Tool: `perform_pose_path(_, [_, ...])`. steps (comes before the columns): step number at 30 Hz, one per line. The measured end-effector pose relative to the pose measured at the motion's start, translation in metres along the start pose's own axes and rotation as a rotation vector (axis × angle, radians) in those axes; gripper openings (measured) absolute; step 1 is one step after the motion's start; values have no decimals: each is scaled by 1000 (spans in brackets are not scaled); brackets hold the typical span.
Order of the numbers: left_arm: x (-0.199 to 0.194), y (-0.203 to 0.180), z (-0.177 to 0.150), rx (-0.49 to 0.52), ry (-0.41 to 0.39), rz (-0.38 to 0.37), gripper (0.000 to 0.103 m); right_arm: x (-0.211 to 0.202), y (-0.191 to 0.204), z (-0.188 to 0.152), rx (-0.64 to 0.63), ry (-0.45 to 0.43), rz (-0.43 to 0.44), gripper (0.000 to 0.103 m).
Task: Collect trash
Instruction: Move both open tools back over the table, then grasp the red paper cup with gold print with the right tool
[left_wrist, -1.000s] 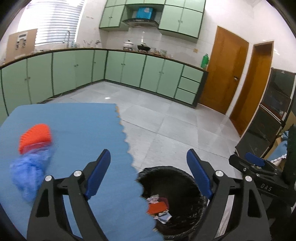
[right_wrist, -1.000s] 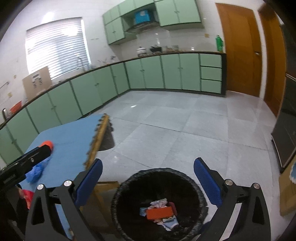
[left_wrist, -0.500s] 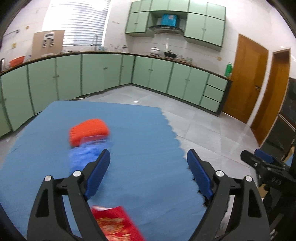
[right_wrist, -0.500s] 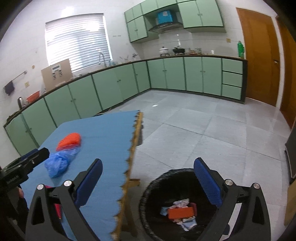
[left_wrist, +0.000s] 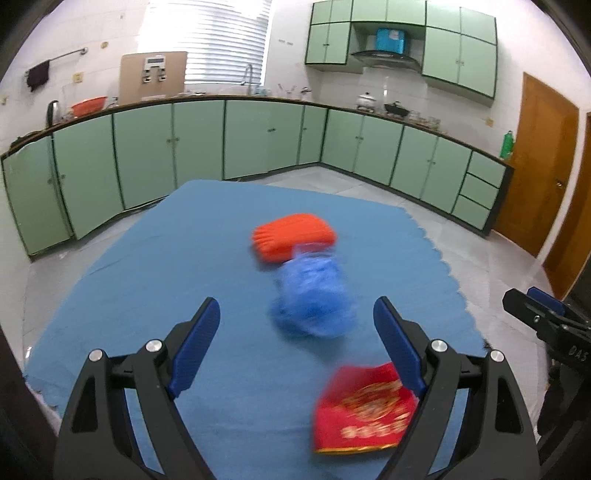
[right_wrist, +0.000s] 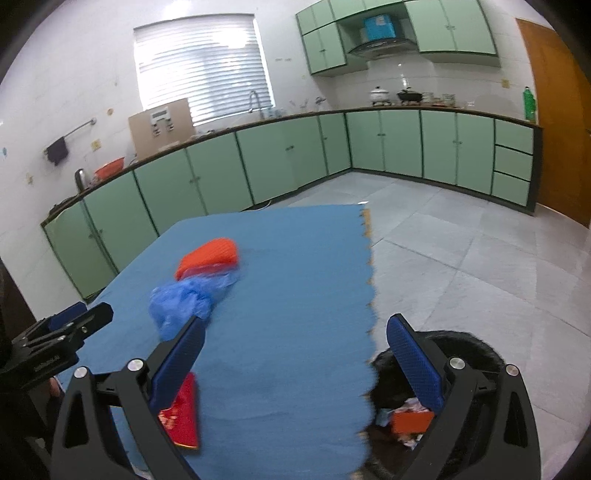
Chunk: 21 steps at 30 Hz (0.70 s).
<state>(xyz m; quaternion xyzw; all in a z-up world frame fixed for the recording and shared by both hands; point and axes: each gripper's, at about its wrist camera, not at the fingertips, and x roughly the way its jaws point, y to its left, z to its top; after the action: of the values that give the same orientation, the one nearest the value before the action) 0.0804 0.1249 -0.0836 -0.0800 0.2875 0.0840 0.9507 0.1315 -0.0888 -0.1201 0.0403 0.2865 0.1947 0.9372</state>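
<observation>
On the blue mat lie an orange ribbed packet, a crumpled blue plastic bag just in front of it, and a red envelope with gold print. My left gripper hovers open over the mat; the blue bag lies ahead between its fingers and the envelope is by its right finger. My right gripper is open and empty above the mat's right edge. A black bin holding trash stands below the right finger. The orange packet, blue bag and envelope also show in the right wrist view.
Green cabinets line the walls under a dark counter. A brown door is at the right. Grey tiled floor spreads beyond the mat. The other gripper shows at each view's edge: right one, left one.
Both views have swung left from the bin toward the mat. The bin has left the left wrist view; the bag, packet and envelope now lie in front of the left gripper.
</observation>
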Motion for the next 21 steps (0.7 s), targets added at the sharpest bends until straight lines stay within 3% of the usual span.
perform_pose_path(13, [-9,52,-24,-28,28,65,83,21,69,-29,-70,83,99,97])
perform_pose_path(21, [-14,76,-36,-33,38,94,83,36,95,-41,-83,122,91,97])
